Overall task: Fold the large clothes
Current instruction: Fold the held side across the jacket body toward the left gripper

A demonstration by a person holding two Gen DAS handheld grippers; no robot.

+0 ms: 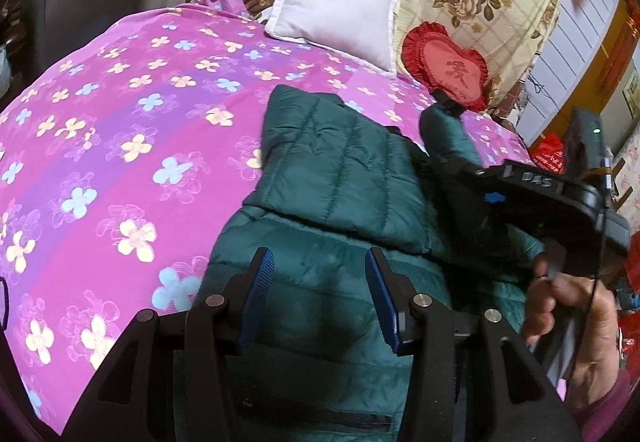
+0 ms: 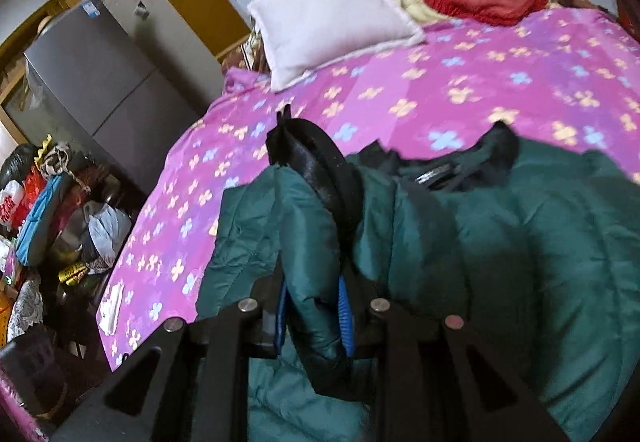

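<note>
You have a pink flowered bedspread (image 1: 120, 129) across the bed, with a white pillow (image 1: 336, 9) at twelve o'clock. A red heart cushion (image 1: 448, 67) sits at one o'clock, and a grey cabinet (image 2: 104, 81) stands at ten.

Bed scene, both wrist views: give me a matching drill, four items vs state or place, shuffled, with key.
Things:
1. left gripper
2. right gripper
3. white pillow
4. red heart cushion

States or places:
A. shut on a green jacket sleeve
B. leaning on the floral bedding at the head of the bed
C. open above the jacket
D. lying on the pink bedspread

Pairs: 1-C, 2-A, 3-D, 4-B
</note>
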